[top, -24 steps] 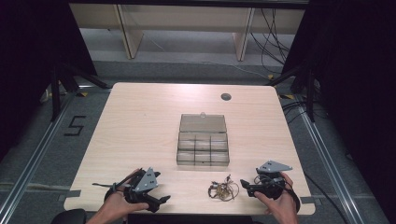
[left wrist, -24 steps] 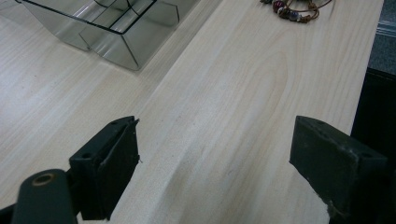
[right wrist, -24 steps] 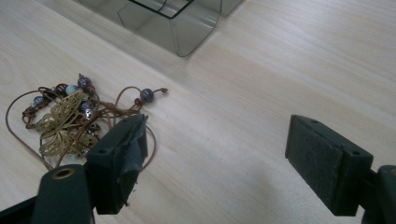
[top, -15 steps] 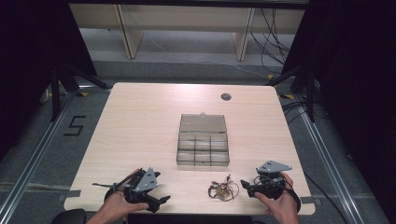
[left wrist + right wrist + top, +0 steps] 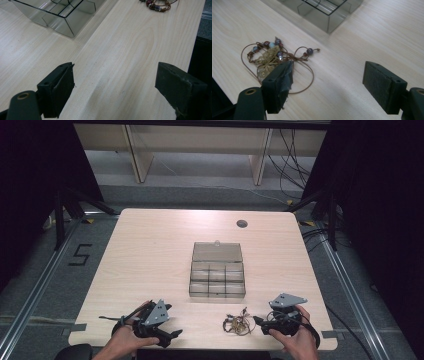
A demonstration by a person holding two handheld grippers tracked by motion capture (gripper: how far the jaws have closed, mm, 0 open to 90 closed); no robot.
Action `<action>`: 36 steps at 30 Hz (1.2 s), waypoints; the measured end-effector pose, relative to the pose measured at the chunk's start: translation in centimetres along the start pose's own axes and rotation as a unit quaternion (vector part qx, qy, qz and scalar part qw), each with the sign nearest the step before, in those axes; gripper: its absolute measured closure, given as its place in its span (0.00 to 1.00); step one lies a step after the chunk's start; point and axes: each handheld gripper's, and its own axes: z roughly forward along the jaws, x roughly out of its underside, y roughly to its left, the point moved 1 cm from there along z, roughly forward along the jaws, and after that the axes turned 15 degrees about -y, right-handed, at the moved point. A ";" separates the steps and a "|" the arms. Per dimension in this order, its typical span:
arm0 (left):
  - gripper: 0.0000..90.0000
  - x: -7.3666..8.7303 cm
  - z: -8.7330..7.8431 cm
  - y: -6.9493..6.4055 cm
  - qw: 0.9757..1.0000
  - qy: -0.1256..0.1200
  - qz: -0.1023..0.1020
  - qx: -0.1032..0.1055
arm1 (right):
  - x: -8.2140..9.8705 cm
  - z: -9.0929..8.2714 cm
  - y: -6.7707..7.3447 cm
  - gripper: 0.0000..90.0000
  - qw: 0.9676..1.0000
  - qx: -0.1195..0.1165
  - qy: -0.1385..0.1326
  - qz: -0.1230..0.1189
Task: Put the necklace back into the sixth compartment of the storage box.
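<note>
1. Here, on a pale wood table [image 5: 150,255]: a clear compartment box [image 5: 217,275] near the middle, lid folded back toward the far edge, grid of small cells facing up.
2. Nearer the front edge, a tangle of beaded jewellery [image 5: 236,323] on thin brown cord, lying flat on the bare wood, apart from the box.
3. Right gripper [image 5: 261,322] held low at the front right corner in the right hand [image 5: 295,340], jaws spread wide and holding nothing.
4. In the right gripper view, jewellery [image 5: 272,58] just ahead of the left jaw, with a gold filigree piece and dark and pale beads; cord loop partly hidden behind that jaw, contact impossible to tell.
5. Between the two jaws of that gripper, mostly bare tabletop, with one curve of the cord loop reaching in; box corner [image 5: 328,12] farther ahead.
6. Left gripper [image 5: 172,335] held low at the front left in the left hand [image 5: 122,340], well apart from the jewellery.
7. In the left gripper view, jaws wide apart over bare wood, empty; box [image 5: 57,15] at upper left, jewellery [image 5: 157,4] at the top edge.
</note>
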 end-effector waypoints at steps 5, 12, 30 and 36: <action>0.17 -0.1 0.0 0.1 1.000 -0.004 0.006 0.005 | -0.6 0.0 1.0 0.28 1.000 -0.009 0.005 -0.008; 0.17 -0.1 0.0 0.1 1.000 -0.003 0.006 0.005 | -1.1 0.2 2.0 0.31 0.999 -0.024 0.011 -0.037; 0.17 -0.1 -0.1 -0.1 1.000 -0.006 -0.005 0.001 | -2.1 1.8 5.2 0.36 0.995 -0.064 0.028 -0.077; 0.17 -0.1 0.0 -0.2 1.000 -0.005 -0.005 0.006 | -2.1 2.6 5.9 0.35 0.993 -0.064 0.052 -0.090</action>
